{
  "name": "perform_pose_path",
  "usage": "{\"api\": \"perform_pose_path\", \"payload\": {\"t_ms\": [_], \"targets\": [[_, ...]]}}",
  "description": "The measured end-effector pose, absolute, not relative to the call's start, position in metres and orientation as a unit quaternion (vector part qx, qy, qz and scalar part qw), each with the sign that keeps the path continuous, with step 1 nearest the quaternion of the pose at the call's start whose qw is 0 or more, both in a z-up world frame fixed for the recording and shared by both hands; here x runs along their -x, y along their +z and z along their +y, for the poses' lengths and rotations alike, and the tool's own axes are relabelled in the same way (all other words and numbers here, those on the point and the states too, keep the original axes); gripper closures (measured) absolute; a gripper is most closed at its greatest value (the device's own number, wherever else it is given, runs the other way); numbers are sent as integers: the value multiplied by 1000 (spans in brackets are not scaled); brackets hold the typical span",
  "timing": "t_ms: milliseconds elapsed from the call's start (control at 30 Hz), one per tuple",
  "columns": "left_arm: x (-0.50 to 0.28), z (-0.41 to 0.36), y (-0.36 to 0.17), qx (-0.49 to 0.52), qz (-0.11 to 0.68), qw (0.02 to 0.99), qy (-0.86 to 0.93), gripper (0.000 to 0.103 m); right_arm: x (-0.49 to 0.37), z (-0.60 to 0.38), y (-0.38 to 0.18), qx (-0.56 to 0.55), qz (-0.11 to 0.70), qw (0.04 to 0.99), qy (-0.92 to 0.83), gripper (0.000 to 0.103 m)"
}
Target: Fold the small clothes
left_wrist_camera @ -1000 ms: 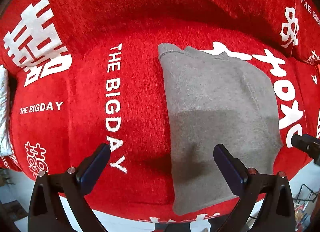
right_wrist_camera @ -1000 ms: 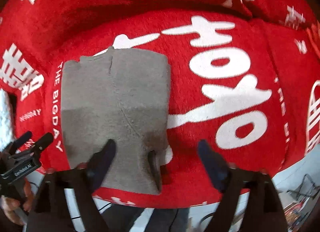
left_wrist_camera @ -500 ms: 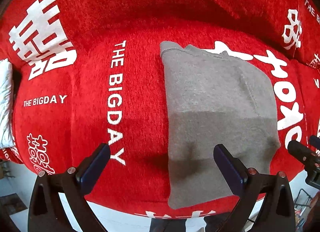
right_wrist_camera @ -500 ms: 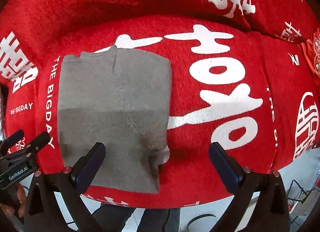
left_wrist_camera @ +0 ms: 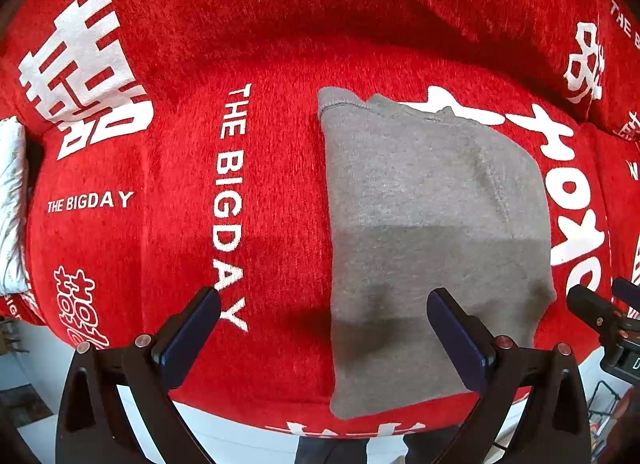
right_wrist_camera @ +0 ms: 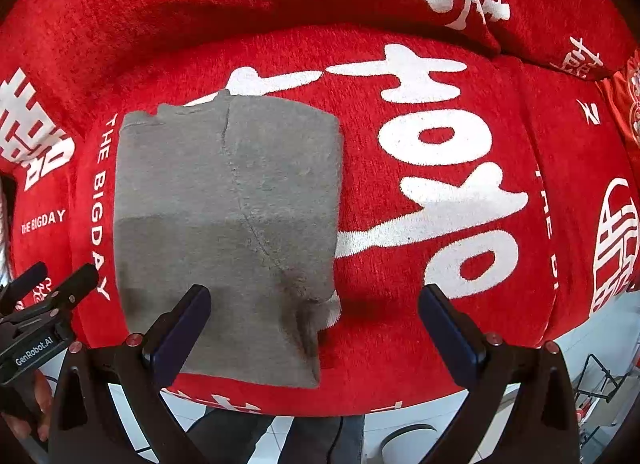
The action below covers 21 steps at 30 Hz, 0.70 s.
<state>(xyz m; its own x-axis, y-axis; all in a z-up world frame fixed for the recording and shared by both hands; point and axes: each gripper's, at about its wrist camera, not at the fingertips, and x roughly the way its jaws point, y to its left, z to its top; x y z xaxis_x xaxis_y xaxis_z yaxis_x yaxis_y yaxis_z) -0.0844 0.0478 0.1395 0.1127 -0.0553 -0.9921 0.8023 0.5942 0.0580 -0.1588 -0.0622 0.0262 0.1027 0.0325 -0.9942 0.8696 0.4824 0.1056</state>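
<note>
A grey knit garment point(left_wrist_camera: 432, 232) lies folded into a rough rectangle on the red sofa seat point(left_wrist_camera: 168, 168); it also shows in the right wrist view point(right_wrist_camera: 228, 224). My left gripper point(left_wrist_camera: 324, 328) is open and empty, held above the garment's near left edge. My right gripper point(right_wrist_camera: 316, 324) is open and empty, held above the garment's near right corner, where a small flap of cloth sticks out. Each gripper shows at the edge of the other's view: the right one point(left_wrist_camera: 604, 316) and the left one point(right_wrist_camera: 44, 296).
The red seat cover point(right_wrist_camera: 440, 184) carries large white lettering and rises into a backrest point(left_wrist_camera: 320, 4) behind. A white cushion point(left_wrist_camera: 10, 204) sits at the far left. The seat's front edge drops to a pale tiled floor point(right_wrist_camera: 400, 436).
Both grippers have drawn back and a little higher from the garment. The right gripper has opened wider over the second. The garment lies as before.
</note>
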Motion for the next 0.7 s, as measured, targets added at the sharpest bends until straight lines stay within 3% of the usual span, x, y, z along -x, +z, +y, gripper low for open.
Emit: {"api": "perform_pose_path", "payload": {"t_ms": [700], "targets": [[85,47,140,-318,587,674,-317,0,159,-64,27,-385,583,635,-330,0]]}}
